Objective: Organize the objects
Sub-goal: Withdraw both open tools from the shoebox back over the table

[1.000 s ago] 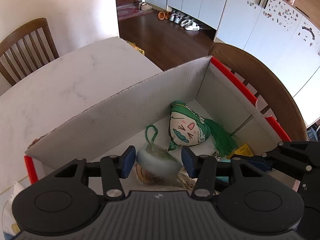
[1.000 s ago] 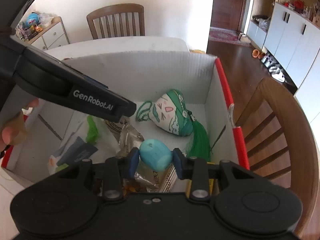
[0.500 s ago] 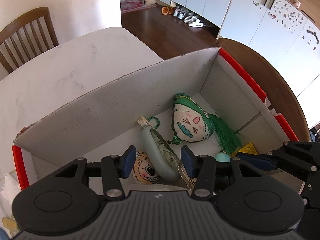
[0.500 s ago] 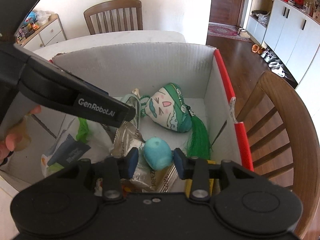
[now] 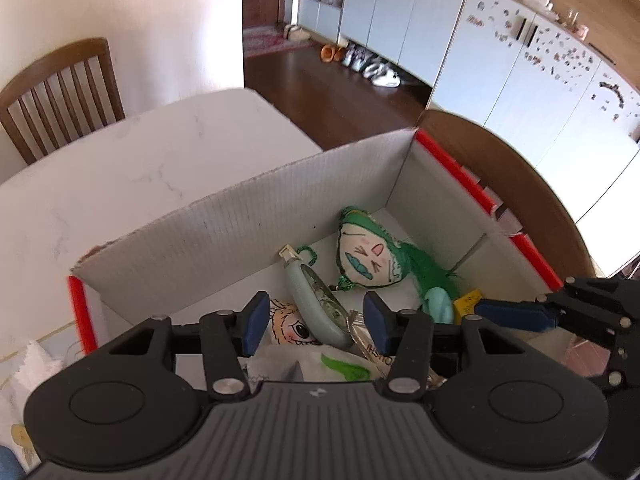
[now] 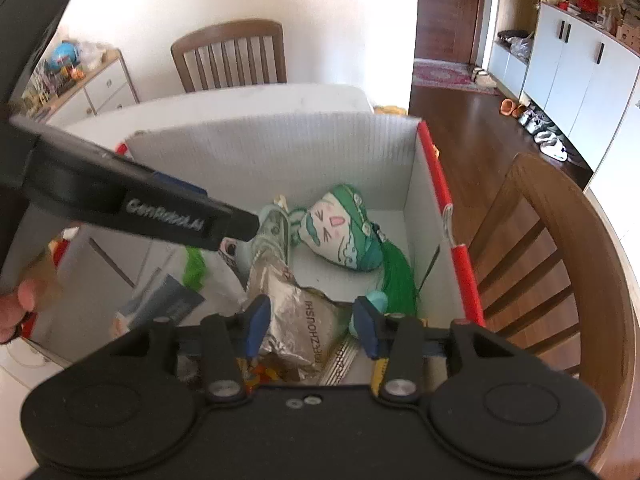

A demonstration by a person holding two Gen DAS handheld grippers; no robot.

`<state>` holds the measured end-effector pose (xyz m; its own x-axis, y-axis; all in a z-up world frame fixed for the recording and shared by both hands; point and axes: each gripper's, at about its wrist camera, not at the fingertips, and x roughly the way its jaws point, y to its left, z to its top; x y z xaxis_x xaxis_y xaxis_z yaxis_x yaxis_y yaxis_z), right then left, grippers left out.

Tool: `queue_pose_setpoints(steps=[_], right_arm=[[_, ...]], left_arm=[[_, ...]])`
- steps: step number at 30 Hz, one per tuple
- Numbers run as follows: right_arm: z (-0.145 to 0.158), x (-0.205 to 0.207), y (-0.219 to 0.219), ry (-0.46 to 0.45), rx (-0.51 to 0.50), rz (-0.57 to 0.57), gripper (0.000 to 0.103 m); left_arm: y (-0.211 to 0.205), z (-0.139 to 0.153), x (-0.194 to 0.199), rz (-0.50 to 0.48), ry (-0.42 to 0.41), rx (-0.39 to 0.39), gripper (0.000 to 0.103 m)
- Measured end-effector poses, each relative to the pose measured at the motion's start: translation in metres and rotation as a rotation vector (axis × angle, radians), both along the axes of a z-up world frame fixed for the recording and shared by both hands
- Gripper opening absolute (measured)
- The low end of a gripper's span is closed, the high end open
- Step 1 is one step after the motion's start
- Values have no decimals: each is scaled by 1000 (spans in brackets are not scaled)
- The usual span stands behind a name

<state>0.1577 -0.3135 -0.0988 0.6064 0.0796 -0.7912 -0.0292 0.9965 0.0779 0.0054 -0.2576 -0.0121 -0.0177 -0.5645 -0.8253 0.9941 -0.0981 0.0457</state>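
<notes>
A white cardboard box (image 5: 240,240) with a red rim holds several toys. A green-haired plush face (image 5: 366,256) (image 6: 340,240) lies at its back. A grey-green pouch (image 5: 316,300) (image 6: 272,236) lies beside it, next to a yellow-haired doll face (image 5: 290,326). A teal toy (image 5: 438,306) (image 6: 374,300) rests by the green tassel. My left gripper (image 5: 316,322) hovers over the box, its jaws opening with nothing gripped. My right gripper (image 6: 312,326) is also opening above a silver foil packet (image 6: 304,320). The teal toy sits just outside its right finger.
The box (image 6: 280,152) stands on a white marble table (image 5: 120,184). Wooden chairs stand at the far side (image 6: 232,56) and close on the right (image 6: 560,280). A tissue pack (image 5: 28,368) lies left of the box. A hand (image 6: 16,308) holds the left gripper.
The left gripper let go of the pouch, which now lies flat in the box, and pulled up. The right gripper released the teal toy, which dropped beside the tassel.
</notes>
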Motion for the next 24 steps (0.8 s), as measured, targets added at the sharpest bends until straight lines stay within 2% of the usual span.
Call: queue_pose_setpoints(steps=[11,14,18,24], right_arm=[[32,-21,9,-80,40,-17,46],[41,-26,16,-96,51,-16,48],[51,-32,25,-110,76,-12,52],[63,-40,38,-135,101,-20,62]], left_arm=[[45,40,9,-18,25,-115,64],[59,53,13,-24,24,-149,64],[77,67,23,-22,36,-182,72],[101,85,40,-25,35,-215,76]])
